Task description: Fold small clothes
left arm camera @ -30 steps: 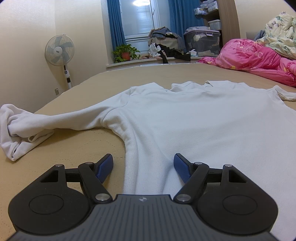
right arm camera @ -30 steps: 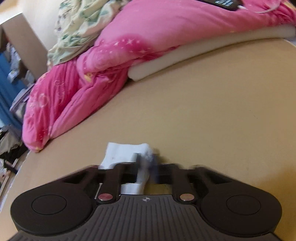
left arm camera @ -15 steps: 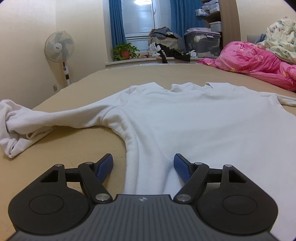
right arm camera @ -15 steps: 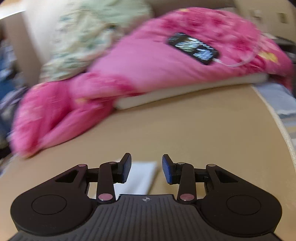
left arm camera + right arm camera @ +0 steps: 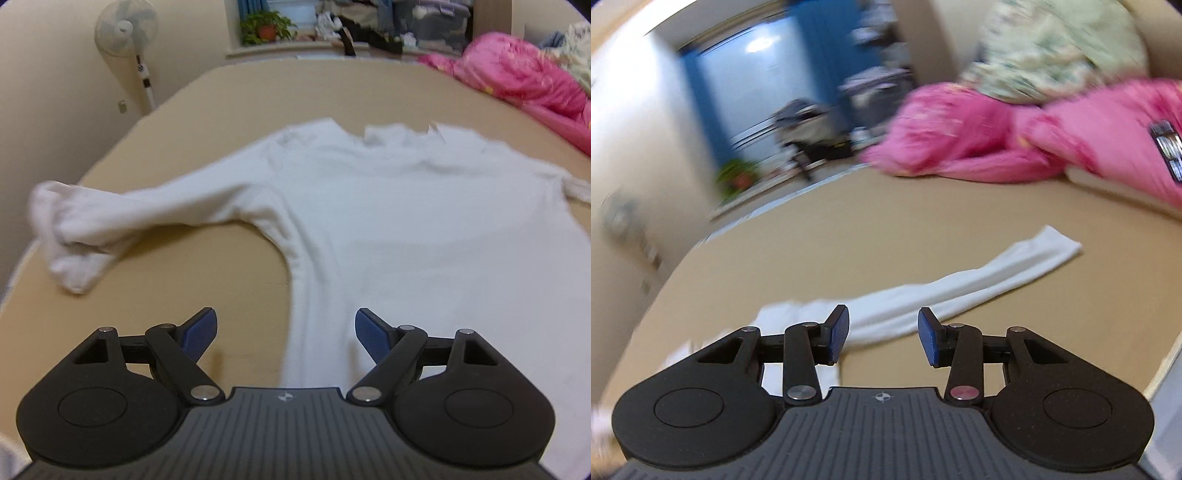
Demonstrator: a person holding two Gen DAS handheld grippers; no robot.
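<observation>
A white long-sleeved shirt [image 5: 406, 229] lies flat on the tan bed, collar away from me. Its left sleeve [image 5: 110, 218] stretches out to the left and ends crumpled near the bed's edge. My left gripper [image 5: 284, 338] is open and empty, raised above the shirt's lower left side. In the right wrist view the shirt's other sleeve [image 5: 960, 284] lies straight across the bed. My right gripper [image 5: 882, 338] is open and empty, just above and short of that sleeve.
A pink quilt [image 5: 1034, 140] and a floral blanket [image 5: 1052, 48] are heaped on the far side of the bed [image 5: 221, 280], with a phone [image 5: 1167, 147] on the quilt. A standing fan [image 5: 125, 40] is by the wall. The bed's right edge [image 5: 1167, 350] is close.
My right gripper let go of the sleeve end, opened, pulled back and swung left; the sleeve now lies straight. My left gripper rose and tilted down, still open.
</observation>
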